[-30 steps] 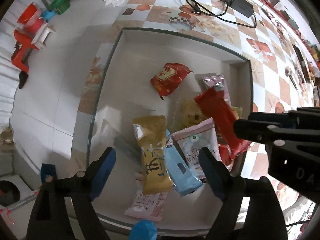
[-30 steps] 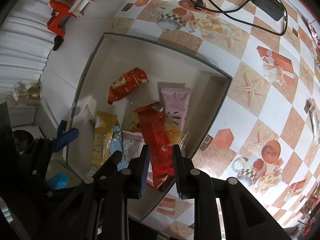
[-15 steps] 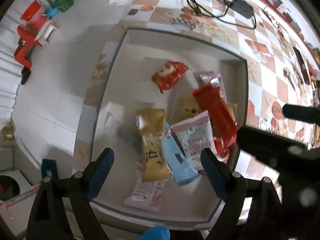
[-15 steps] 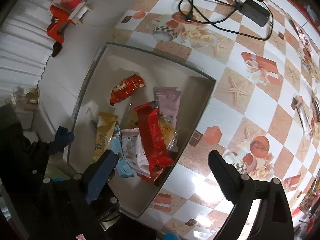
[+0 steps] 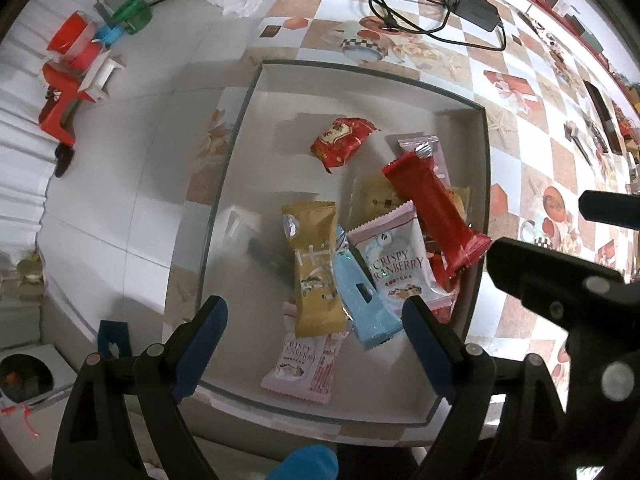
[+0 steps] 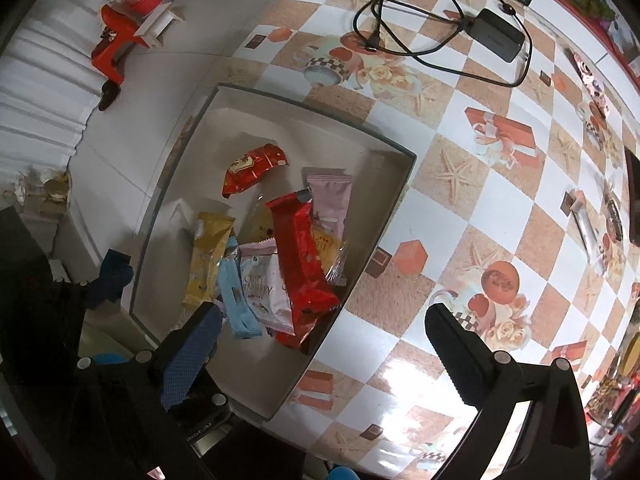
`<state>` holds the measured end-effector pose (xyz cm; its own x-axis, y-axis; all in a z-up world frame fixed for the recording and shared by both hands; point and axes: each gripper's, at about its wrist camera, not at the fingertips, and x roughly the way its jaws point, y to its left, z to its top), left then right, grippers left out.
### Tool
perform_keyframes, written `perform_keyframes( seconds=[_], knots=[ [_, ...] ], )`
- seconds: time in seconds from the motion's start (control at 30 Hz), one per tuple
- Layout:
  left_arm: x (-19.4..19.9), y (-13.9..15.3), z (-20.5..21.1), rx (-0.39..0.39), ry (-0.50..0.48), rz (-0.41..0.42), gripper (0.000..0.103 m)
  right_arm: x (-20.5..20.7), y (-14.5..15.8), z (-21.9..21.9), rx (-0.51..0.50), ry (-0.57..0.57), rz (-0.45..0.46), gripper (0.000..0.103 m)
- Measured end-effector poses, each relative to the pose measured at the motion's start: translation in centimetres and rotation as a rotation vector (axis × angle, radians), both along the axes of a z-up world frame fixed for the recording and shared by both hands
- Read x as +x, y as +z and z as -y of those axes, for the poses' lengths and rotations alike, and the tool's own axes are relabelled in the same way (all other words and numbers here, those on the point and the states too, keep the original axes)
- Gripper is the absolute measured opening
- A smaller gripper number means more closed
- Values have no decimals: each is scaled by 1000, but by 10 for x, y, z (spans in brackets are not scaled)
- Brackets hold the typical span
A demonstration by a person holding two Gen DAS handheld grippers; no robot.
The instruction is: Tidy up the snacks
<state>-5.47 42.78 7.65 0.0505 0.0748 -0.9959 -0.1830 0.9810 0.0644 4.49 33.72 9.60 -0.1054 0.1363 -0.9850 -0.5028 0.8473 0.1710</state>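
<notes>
A shallow white box (image 5: 248, 120) (image 6: 396, 184) holds several snack packets. A long red bar (image 5: 434, 216) (image 6: 300, 256) lies slanted on top of the pile. Around it are a small red packet (image 5: 340, 140), a yellow packet (image 5: 314, 272), a light blue packet (image 5: 364, 300), a pink-white cranberry packet (image 5: 396, 268) and a plain pink packet (image 6: 330, 196). My left gripper (image 5: 316, 328) hangs open above the box's near side, holding nothing. My right gripper (image 6: 320, 344) stands wide open over the box's right rim, empty, with one finger over the tablecloth.
The box sits at the left edge of a table with a checked picture cloth (image 6: 500, 208). A black cable and charger (image 6: 496, 34) lie at the far side. Red and green plastic items (image 5: 68, 72) lie on the white floor to the left.
The right gripper was shut on the long red bar and has opened wide; the bar now lies loose on the pile. Both grippers have risen, so the box looks smaller.
</notes>
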Motion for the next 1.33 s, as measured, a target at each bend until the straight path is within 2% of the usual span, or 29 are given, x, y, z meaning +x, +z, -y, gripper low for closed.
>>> perform_keyframes(
  seconds=[1.17, 1.33],
  knots=[
    [-21, 1, 7, 26, 3, -24, 91, -15, 9, 6, -18, 13, 12, 102],
    [-24, 9, 5, -28, 2, 28, 91, -17, 9, 6, -14, 19, 13, 103]
  ],
)
